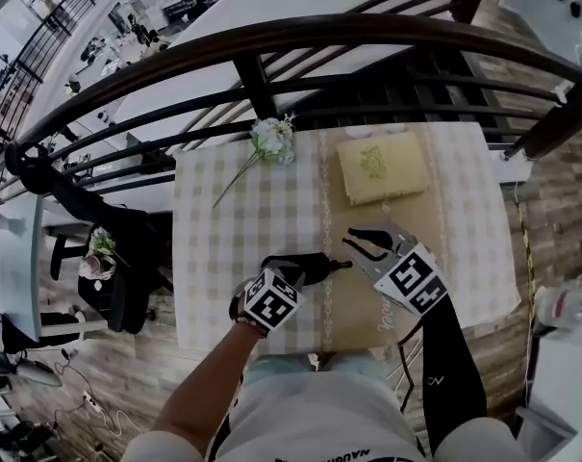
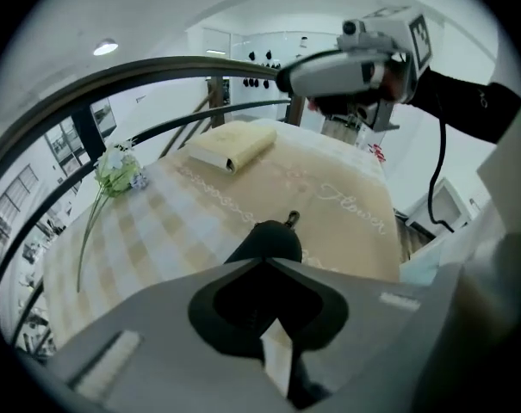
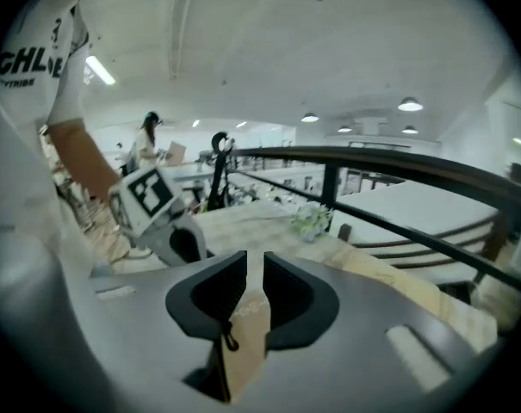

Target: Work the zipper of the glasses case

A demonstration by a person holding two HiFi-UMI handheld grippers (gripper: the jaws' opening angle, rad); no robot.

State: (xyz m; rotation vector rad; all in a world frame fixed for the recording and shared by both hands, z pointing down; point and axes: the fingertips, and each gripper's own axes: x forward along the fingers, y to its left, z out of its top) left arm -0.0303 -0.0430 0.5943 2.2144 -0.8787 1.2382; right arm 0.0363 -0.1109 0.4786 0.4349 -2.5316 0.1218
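A black glasses case [image 1: 310, 266] lies on the beige runner of the checked table [image 1: 223, 258]. My left gripper [image 1: 292, 271] is shut on the case's near end. In the left gripper view the case [image 2: 267, 239] sticks out past the jaws, its zipper pull [image 2: 292, 219] at the far tip. My right gripper [image 1: 356, 245] hovers just right of that pull [image 1: 344, 264], its jaws a narrow gap apart. In the right gripper view the pull [image 3: 230, 341] shows low in the gap of the right gripper [image 3: 252, 269], beside one pad; nothing is pinched.
A yellow book [image 1: 381, 166] lies on the runner farther back, and an artificial flower [image 1: 271, 141] rests at the table's far left. A dark curved railing [image 1: 271, 41] runs behind the table. A person [image 3: 148, 140] stands far off.
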